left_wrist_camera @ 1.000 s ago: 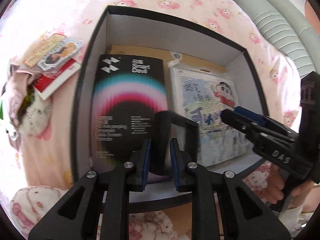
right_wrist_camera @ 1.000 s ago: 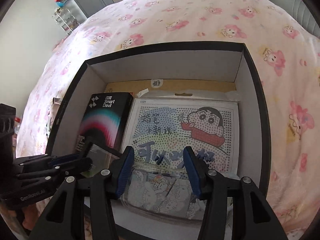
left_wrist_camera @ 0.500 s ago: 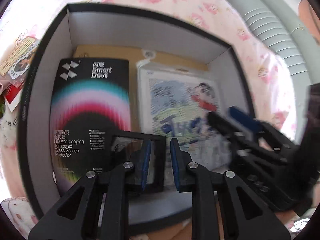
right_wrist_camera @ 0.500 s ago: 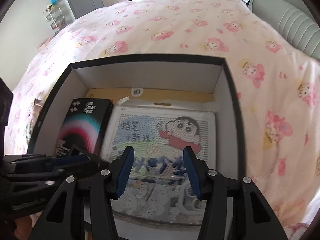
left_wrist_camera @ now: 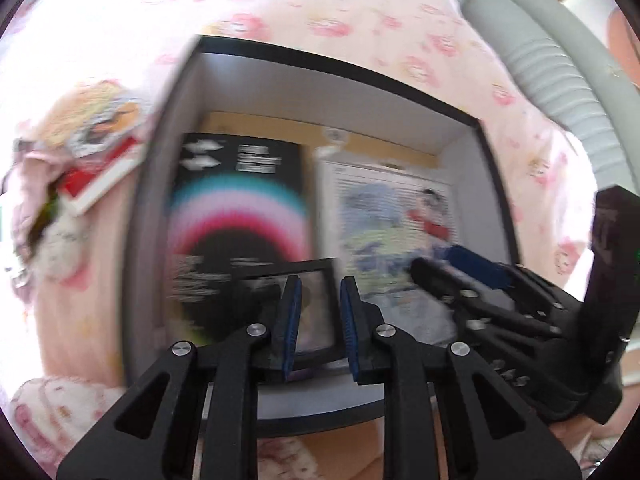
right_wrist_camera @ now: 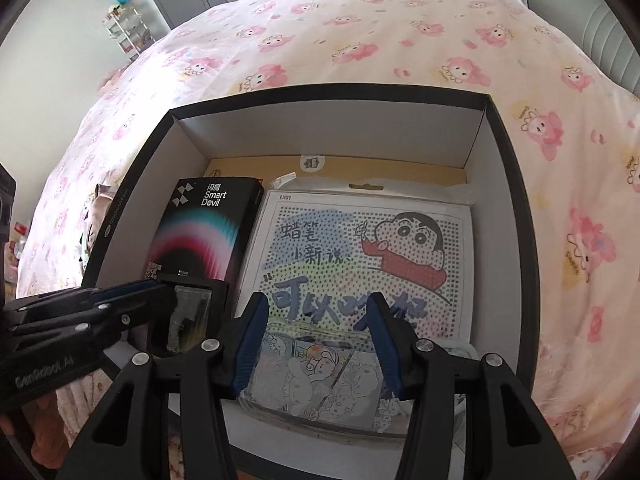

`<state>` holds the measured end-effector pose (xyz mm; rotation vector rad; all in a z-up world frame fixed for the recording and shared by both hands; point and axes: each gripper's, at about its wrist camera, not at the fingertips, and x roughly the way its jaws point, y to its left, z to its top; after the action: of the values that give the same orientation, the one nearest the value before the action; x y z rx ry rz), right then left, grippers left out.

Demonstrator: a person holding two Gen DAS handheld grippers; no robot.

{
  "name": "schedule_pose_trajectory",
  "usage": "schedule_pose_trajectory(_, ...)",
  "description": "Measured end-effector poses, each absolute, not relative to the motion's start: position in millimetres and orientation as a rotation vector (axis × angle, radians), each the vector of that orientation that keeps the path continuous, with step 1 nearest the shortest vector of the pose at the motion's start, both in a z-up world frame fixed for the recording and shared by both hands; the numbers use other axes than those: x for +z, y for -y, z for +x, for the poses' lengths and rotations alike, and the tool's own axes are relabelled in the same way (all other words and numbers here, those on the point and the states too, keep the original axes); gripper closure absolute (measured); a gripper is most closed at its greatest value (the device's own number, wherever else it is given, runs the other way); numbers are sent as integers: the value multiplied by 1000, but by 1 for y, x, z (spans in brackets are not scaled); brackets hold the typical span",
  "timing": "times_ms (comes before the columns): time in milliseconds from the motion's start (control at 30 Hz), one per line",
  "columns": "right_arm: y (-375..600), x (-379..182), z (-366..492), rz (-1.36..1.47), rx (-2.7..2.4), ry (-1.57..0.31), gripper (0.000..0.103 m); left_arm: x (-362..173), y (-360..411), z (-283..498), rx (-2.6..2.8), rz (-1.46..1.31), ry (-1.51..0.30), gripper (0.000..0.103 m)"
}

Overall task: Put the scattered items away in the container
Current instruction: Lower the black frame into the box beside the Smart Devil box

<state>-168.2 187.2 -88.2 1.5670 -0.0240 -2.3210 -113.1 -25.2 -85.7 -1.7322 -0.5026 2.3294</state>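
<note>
Left tongs [left_wrist_camera: 318, 320] sit low in the middle of the left wrist view, blue pads a narrow gap apart. A small black frame [left_wrist_camera: 304, 312] lies behind and between them, at the near end of the box. That view is blurry, so I can't tell if the pads actually press on it or just hover over it. In the right wrist view the same tongs [right_wrist_camera: 160, 300] come in from the lower left, tips at the frame [right_wrist_camera: 190, 318], which looks tilted against the black Smart Devil pack [right_wrist_camera: 200, 236].

Right tongs [right_wrist_camera: 316, 340] are wide apart at the bottom centre of their view, nothing clamped, hanging over the near edge of a clear sleeve of cartoon sheets [right_wrist_camera: 320, 376].

Both are over the box [right_wrist_camera: 508, 184], black outside and white inside, sitting on the pink bedspread [right_wrist_camera: 360, 40]. Inside: pack on the left, big cartoon dot-art sheet [right_wrist_camera: 368, 256] on the right, brown card under them along the far wall.

Still outside, upper left of the left wrist view: a pile of stickers and a red-and-white card [left_wrist_camera: 96, 152] on the bed, just beside the box's left wall.
</note>
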Motion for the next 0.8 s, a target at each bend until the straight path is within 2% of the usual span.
schedule_pose_trajectory(200, -196, -86, -172, 1568, -2441, -11, 56, -115, 10, -121, 2133, -1786, 615, 84)
schedule_pose_trajectory(333, -198, -88, -173, 1594, -2385, 15, 56, -106, 18, -109, 2202, -1880, 503, 84)
schedule_pose_trajectory(433, -196, -92, -173, 1609, -2334, 37, 56, -95, 37, -100, 2281, -1910, 427, 79)
schedule_pose_trajectory(600, -183, -98, -166, 1604, -2321, -17, 56, -80, 60, -99, 2281, -1801, 575, 74)
schedule_pose_trajectory(800, -183, -105, -166, 1643, -2317, -30, 56, -90, 56, -133, 2353, -1822, 519, 75)
